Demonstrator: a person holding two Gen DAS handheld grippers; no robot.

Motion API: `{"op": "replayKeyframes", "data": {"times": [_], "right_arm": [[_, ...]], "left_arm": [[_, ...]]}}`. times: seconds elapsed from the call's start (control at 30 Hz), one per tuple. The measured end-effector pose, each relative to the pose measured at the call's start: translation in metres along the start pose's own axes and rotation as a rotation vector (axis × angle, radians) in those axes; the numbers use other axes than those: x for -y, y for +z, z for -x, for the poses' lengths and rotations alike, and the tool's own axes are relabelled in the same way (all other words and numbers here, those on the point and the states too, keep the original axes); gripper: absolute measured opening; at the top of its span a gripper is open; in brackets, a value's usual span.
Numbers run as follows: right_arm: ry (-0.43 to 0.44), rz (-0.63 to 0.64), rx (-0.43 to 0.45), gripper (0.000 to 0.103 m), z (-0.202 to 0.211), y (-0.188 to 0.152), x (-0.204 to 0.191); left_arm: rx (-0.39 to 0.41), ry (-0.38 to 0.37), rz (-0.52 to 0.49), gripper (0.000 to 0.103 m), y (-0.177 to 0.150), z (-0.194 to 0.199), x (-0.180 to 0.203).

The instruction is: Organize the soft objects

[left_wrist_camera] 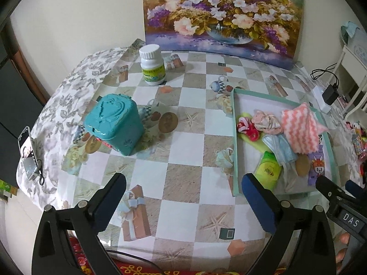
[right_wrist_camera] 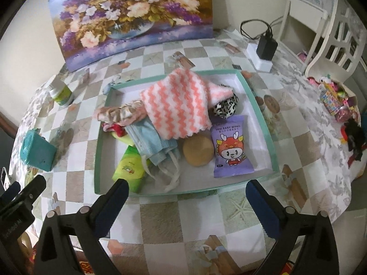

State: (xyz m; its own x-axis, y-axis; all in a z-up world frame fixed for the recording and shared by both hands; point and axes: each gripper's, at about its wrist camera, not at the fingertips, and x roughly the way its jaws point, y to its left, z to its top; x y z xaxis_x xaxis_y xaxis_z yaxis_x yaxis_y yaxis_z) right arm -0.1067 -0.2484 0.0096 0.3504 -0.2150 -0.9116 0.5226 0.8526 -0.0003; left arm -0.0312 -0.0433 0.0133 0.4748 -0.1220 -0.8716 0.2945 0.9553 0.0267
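Observation:
A shallow teal-rimmed tray (right_wrist_camera: 263, 105) (left_wrist_camera: 234, 142) holds soft things: a pink-and-white zigzag cloth (right_wrist_camera: 176, 105) (left_wrist_camera: 300, 128), a blue face mask (right_wrist_camera: 149, 142) (left_wrist_camera: 281, 147), a pink scrunchie (right_wrist_camera: 117, 114) (left_wrist_camera: 266, 120), a leopard scrunchie (right_wrist_camera: 226, 108), a tan sponge puff (right_wrist_camera: 198, 150), purple baby wipes (right_wrist_camera: 231, 146) and a green wipes pack (right_wrist_camera: 128, 169) (left_wrist_camera: 268, 169). My right gripper (right_wrist_camera: 187, 192) is open and empty just before the tray's near edge. My left gripper (left_wrist_camera: 183, 185) is open and empty over the table left of the tray.
A teal lidded tin (left_wrist_camera: 114, 126) (right_wrist_camera: 36, 151) and a white pill bottle (left_wrist_camera: 151, 65) (right_wrist_camera: 60, 94) stand on the checkered tablecloth. A flower painting (left_wrist_camera: 220, 16) leans on the wall. A charger on a white power strip (right_wrist_camera: 263, 48), a white chair (right_wrist_camera: 330, 34), toys (right_wrist_camera: 337, 100) and a phone (left_wrist_camera: 28, 153) are around.

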Motion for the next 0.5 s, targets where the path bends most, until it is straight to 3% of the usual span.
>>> {"op": "replayKeyframes", "data": {"times": [0.3, 0.5], "right_arm": [[-0.001, 0.023, 0.042, 0.103, 0.015, -0.004, -0.008], [-0.01, 0.039, 0.049, 0.103, 0.017, -0.004, -0.011]], "left_arm": [[-0.001, 0.005, 0.024, 0.101, -0.006, 0.011, -0.009], [0.008, 0.074, 0.022, 0.101, -0.007, 0.017, -0.012]]}}
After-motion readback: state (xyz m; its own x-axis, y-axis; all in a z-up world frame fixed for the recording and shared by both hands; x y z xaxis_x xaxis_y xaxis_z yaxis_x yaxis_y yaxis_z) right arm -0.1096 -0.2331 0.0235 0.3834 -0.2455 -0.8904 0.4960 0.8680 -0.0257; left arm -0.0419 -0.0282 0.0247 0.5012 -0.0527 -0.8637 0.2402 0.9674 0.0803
